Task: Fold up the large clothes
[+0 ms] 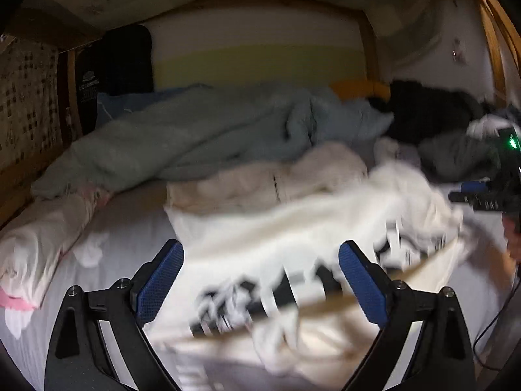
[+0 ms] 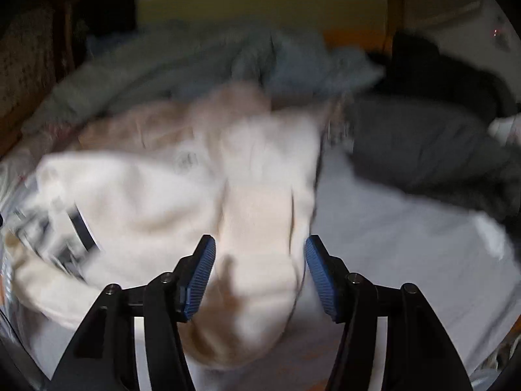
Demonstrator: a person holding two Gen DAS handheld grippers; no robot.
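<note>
Left claw (image 1: 260,280): lower middle of the left wrist view, blue pads spread wide apart, nothing pinched; the printed part of the garment shows in the gap, contact unclear through the blur
White garment (image 1: 293,228): crumpled on the bed from centre to lower right of the left wrist view, with a black-and-white print near the bottom; in the right wrist view it fills the left and centre
Bed sheet (image 1: 130,234): pale, bare at lower left of the left wrist view
Blue-grey duvet (image 1: 182,137): bunched behind the garment, left to centre
Dark clothes (image 1: 433,114): heaped at the upper right, near the headboard
Right claw (image 2: 260,272): bottom centre of the right wrist view, pads apart with a moderate gap, gripping nothing; a fold of the white garment (image 2: 257,202) lies between and beyond the pads
Grey garment (image 2: 423,150): right of the white one in the right wrist view, on the sheet
</note>
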